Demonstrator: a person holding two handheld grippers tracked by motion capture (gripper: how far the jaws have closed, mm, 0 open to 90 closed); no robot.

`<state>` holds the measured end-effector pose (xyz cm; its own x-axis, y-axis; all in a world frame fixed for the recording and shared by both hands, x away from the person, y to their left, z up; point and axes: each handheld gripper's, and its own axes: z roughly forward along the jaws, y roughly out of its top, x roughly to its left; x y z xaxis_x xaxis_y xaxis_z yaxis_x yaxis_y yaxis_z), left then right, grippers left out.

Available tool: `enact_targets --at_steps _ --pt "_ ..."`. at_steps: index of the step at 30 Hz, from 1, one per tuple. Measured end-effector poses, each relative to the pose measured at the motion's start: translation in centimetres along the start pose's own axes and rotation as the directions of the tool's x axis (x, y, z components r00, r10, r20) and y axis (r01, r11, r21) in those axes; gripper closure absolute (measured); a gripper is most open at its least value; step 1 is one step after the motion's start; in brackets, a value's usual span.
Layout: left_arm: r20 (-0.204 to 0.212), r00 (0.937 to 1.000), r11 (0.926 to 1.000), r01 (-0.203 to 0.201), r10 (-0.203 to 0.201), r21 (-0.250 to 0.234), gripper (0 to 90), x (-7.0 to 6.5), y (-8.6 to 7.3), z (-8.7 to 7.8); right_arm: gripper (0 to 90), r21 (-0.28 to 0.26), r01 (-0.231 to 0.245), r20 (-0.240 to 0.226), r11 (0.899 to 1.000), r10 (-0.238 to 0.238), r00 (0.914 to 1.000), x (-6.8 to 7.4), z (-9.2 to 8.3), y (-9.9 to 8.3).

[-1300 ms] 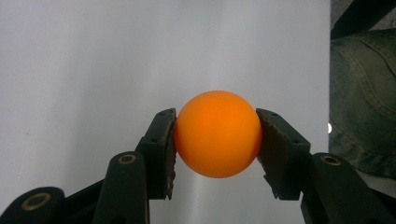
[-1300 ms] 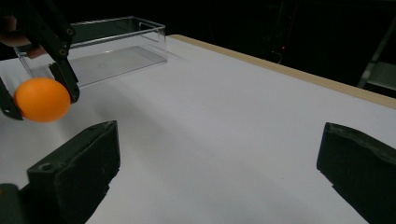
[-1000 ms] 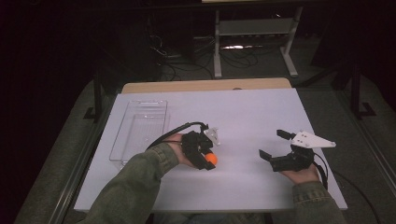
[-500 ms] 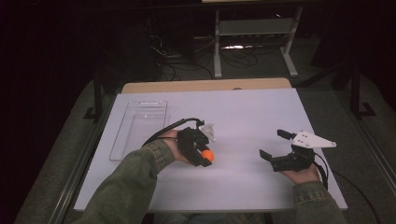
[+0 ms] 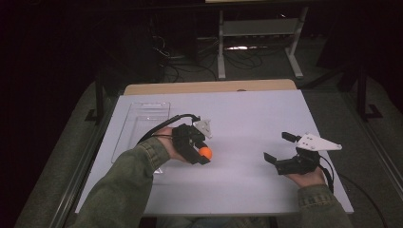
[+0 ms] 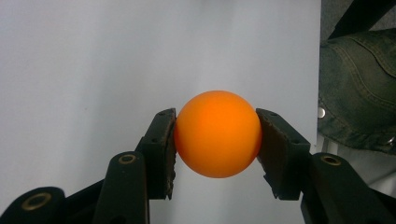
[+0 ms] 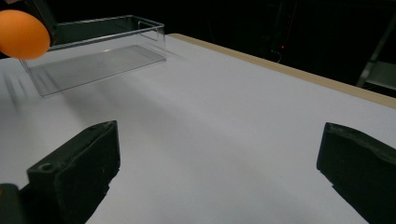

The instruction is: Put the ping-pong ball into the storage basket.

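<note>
An orange ball point(image 6: 218, 133) sits clamped between the two black jaws of my left gripper point(image 6: 217, 140), held above the white table. In the high view the same ball point(image 5: 205, 152) shows at the tip of the left gripper point(image 5: 202, 154), just right of a clear plastic tray point(image 5: 140, 124). My right gripper point(image 5: 278, 146) rests low at the table's right side, jaws wide apart and nothing between them. Its own view shows the two pads point(image 7: 88, 158) far apart, with the ball point(image 7: 22, 33) and the tray point(image 7: 100, 51) at the upper left.
The white table top point(image 5: 247, 118) has a wooden strip point(image 5: 209, 87) along its far edge. Beyond it the floor is dark, with a metal stand point(image 5: 259, 40) and cables. A green sleeve point(image 5: 123, 190) reaches in from the bottom left.
My left gripper has lifted the ball a little and drawn it back toward the tray side. The right gripper has stayed where it was.
</note>
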<state>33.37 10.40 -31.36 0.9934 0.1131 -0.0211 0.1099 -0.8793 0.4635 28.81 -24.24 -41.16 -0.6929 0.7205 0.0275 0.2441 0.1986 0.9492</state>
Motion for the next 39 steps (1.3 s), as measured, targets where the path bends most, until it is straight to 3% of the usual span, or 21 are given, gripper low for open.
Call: enact_targets --at_steps 21,39 --pt "-0.035 0.9989 0.9991 0.032 -0.033 -0.027 50.2 0.5 -2.0 -3.7 0.0 0.001 0.004 0.001 1.000 -0.004 1.0000 0.0 0.0 0.0" --pt "-0.085 0.9942 0.9964 0.062 -0.066 -0.057 50.2 0.8 -3.8 -6.9 0.0 0.000 0.000 0.001 1.000 0.000 1.0000 0.0 0.0 0.0"
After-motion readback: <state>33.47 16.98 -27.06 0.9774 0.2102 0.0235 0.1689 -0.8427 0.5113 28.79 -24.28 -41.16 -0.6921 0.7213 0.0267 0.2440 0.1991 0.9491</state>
